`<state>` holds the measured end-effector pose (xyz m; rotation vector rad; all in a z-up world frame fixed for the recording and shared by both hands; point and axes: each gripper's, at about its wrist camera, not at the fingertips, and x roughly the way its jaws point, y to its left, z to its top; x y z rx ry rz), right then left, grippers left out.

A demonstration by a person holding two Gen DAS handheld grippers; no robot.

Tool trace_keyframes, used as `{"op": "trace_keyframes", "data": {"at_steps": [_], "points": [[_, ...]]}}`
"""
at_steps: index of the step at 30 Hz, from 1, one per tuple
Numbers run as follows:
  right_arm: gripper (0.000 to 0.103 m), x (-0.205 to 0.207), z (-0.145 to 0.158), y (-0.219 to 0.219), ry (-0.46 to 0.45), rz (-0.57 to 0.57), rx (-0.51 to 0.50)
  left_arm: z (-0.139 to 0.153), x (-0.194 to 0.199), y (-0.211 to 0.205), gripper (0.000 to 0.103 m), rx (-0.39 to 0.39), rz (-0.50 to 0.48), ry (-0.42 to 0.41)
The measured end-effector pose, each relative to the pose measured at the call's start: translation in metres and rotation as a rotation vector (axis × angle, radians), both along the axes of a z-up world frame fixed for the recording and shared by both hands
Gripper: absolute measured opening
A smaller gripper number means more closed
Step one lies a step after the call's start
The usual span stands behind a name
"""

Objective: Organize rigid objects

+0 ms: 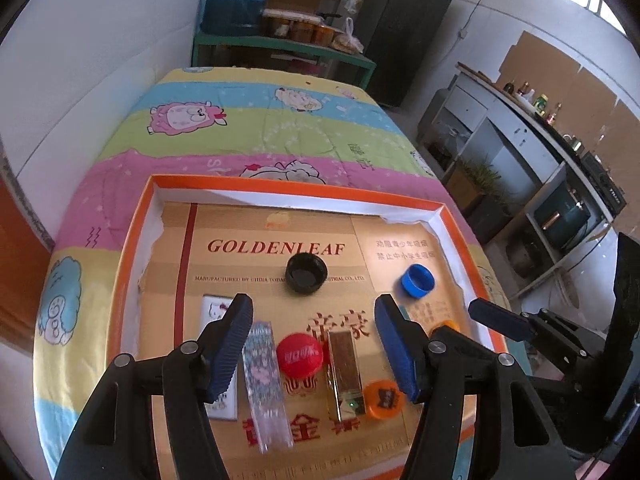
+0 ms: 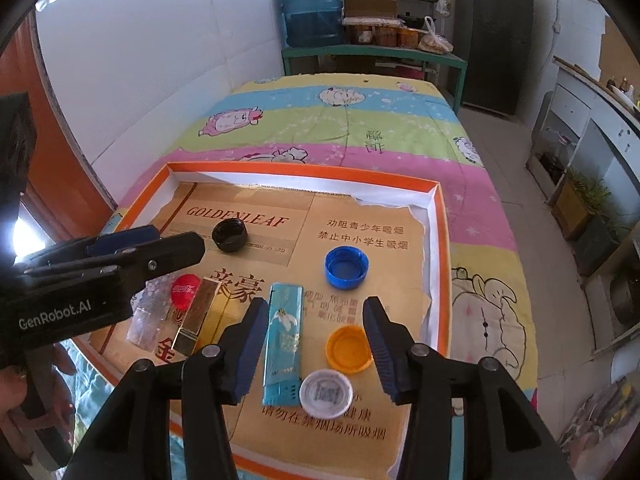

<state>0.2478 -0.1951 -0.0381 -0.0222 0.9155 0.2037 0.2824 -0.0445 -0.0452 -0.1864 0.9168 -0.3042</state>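
Observation:
An orange-rimmed box lid (image 1: 132, 240) (image 2: 440, 216) lined with gold cardboard holds lighters and bottle caps. My left gripper (image 1: 314, 320) is open above a patterned clear lighter (image 1: 266, 384), a red cap (image 1: 299, 356), a gold lighter (image 1: 345, 372) and an orange cap (image 1: 383, 399). A white lighter (image 1: 212, 308) lies under its left finger. My right gripper (image 2: 316, 326) is open over a teal lighter (image 2: 283, 344), an orange cap (image 2: 347, 349) and a white cap (image 2: 326, 394). A black cap (image 2: 229, 234) and a blue cap (image 2: 346, 267) lie farther back.
The lid rests on a table under a striped cartoon quilt (image 1: 260, 136). A white wall is at the left, a green shelf with water jugs (image 2: 312, 8) and a dark fridge (image 2: 496, 32) behind, and shelving (image 1: 520, 160) at the right.

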Motion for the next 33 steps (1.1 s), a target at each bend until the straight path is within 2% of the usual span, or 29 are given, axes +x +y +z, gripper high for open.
{"op": "trace_keyframes", "data": {"at_steps": [7,18,23,33], "points": [[0.049,-0.025,0.013,-0.002,-0.045,-0.039,-0.003,0.009,-0.031,0.005,0.065,-0.004,0.007,-0.031],[0.049,-0.072,0.028,-0.007,-0.106,-0.136,0.008,0.019,-0.090,0.004,0.065,0.053,0.033,-0.088],[0.049,-0.094,0.030,-0.001,-0.115,-0.135,0.005,0.031,-0.116,0.006,0.065,0.112,0.071,-0.131],[0.049,-0.136,0.045,0.012,-0.180,-0.128,0.023,0.049,-0.163,0.013,0.065,0.142,0.134,-0.184]]}}
